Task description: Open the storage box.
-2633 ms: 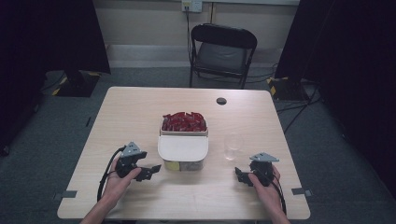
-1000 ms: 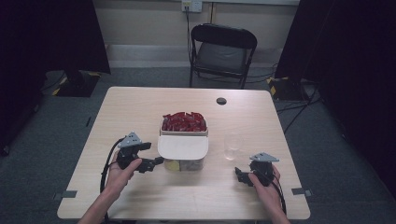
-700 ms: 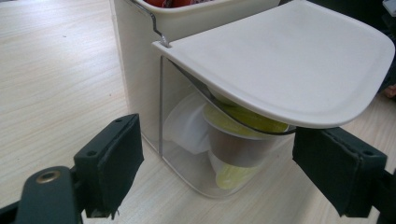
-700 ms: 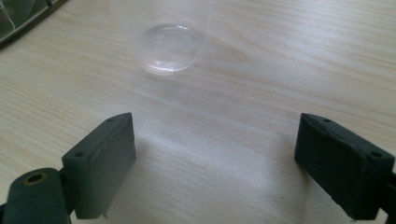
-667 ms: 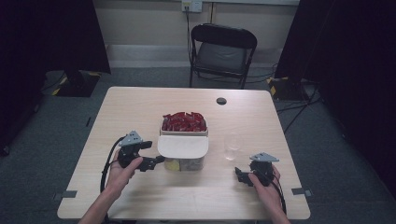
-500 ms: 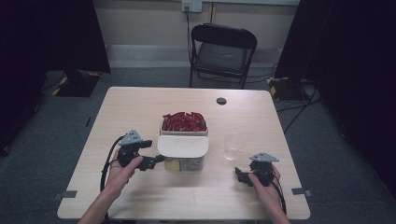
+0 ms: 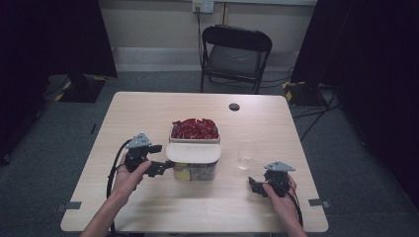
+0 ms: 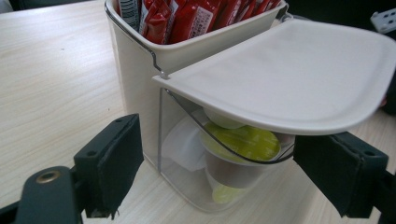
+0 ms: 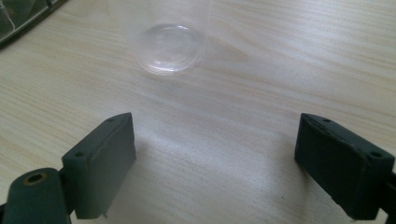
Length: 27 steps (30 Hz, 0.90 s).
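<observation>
Lidded clear plastic compartment (image 8: 219, 177), the near half of the cream condiment caddy (image 7: 193, 153), sits at the middle of the high view, and you have only just brought your left gripper (image 7: 160, 159) up to its left side. Nothing is opened or taken out yet: the flat cream plastic lid (image 8: 299, 74) lies down over the compartment, and the pods under it are untouched. Judging by this, you are at the approach, with the lifting of the lid and whatever follows all left to do.

In the left gripper view, your 2 matte black jaws stand parted, 1 at lower left and 1 at lower right, with the compartment between and beyond them and no pad pressing on it. The walls are glossy and see-through, crossed by a thin curved wire. Inside are small round coffee-creamer pods with yellow-green foil tops (image 8: 243, 142), smooth and stacked loosely. The lid is a broad rounded tongue with a raised rim, dull and opaque.

Behind it, toward the upper left of that view, the open cream bin holds upright shiny red sachets (image 8: 191, 18), crinkled and packed tight.

Your right gripper (image 7: 259, 186) rests at the lower right of the high view, jaws wide and empty over the pale, fine-grained wooden table (image 9: 261, 65). Ahead of it stands a clear drinking glass (image 7: 245, 154), its round base showing at the upper left of the right gripper view.
</observation>
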Tool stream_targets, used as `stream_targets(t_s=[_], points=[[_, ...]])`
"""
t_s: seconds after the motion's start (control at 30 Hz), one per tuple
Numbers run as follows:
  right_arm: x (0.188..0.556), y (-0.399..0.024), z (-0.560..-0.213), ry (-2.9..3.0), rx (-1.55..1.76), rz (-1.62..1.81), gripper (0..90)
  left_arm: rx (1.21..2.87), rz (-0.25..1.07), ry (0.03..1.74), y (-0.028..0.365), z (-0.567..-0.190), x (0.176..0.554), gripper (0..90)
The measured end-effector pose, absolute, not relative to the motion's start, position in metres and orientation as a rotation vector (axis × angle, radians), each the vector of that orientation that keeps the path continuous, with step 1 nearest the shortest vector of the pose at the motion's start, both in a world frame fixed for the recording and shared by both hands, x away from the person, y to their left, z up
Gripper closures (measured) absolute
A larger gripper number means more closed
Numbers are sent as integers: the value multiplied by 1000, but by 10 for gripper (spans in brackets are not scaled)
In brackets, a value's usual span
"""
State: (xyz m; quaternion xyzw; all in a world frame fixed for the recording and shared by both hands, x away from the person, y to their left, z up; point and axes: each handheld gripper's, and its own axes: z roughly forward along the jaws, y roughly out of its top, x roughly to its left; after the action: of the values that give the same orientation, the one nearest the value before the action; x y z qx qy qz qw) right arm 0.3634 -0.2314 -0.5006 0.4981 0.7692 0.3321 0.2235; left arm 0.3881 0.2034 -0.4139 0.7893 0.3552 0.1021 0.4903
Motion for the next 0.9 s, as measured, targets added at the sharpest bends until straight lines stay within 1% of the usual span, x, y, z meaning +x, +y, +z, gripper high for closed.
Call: stream_targets(t_s=[0.23, 0.43, 0.57, 0.9], points=[[363, -231, -501, 2124, 1375, 917, 119, 1913, 236, 868, 204, -414, 392, 155], [363, -231, -501, 2125, 1376, 916, 118, 1925, 251, 852, 203, -405, 395, 159], [364, -231, -501, 2125, 1374, 917, 118, 1899, 226, 854, 203, -406, 397, 154], [364, -231, -501, 2125, 1375, 916, 117, 1901, 248, 841, 202, -397, 404, 157]])
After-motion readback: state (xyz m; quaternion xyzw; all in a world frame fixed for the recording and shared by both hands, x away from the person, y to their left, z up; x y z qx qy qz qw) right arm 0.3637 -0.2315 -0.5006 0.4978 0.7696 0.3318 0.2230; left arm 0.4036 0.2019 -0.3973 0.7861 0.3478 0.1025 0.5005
